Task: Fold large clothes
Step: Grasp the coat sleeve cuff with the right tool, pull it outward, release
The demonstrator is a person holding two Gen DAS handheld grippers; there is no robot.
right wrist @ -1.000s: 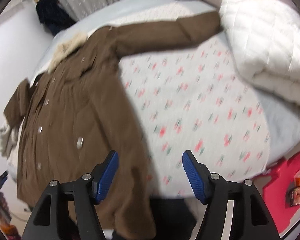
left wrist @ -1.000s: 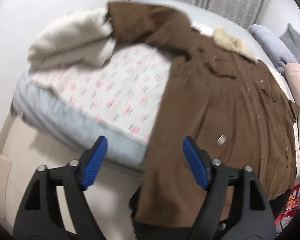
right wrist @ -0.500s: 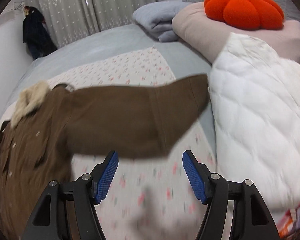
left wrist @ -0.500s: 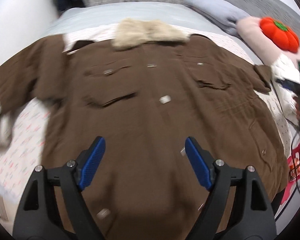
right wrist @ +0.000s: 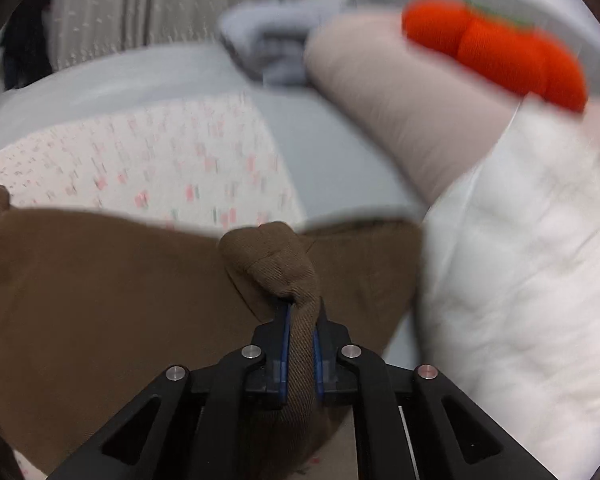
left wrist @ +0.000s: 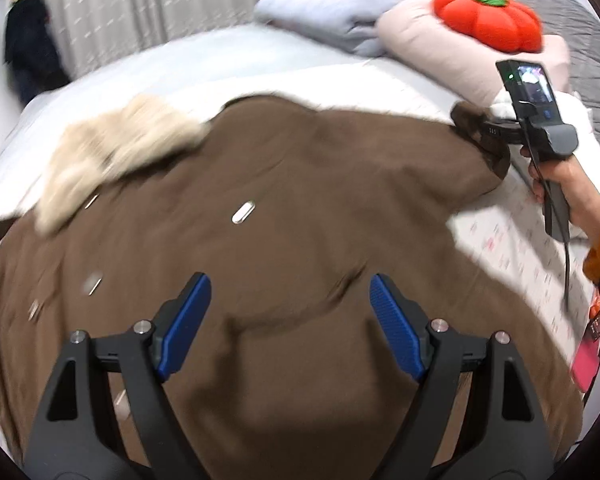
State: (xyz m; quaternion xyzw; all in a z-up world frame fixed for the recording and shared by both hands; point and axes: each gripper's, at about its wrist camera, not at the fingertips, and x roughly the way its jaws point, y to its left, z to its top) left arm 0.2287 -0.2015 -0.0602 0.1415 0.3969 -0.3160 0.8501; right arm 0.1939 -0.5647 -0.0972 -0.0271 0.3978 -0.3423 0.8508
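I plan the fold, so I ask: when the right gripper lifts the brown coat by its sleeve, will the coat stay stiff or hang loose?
Probably loose: the sleeve bunches softly in the right gripper. The brown coat looks thick and wide, so it likely drags heavily. The fur collar may flop.

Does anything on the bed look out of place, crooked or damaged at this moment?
Nothing looks damaged. The brown coat lies spread on the bed, but its sleeve end is bunched into a lump, pinched in the right gripper. The left gripper is open above the coat.
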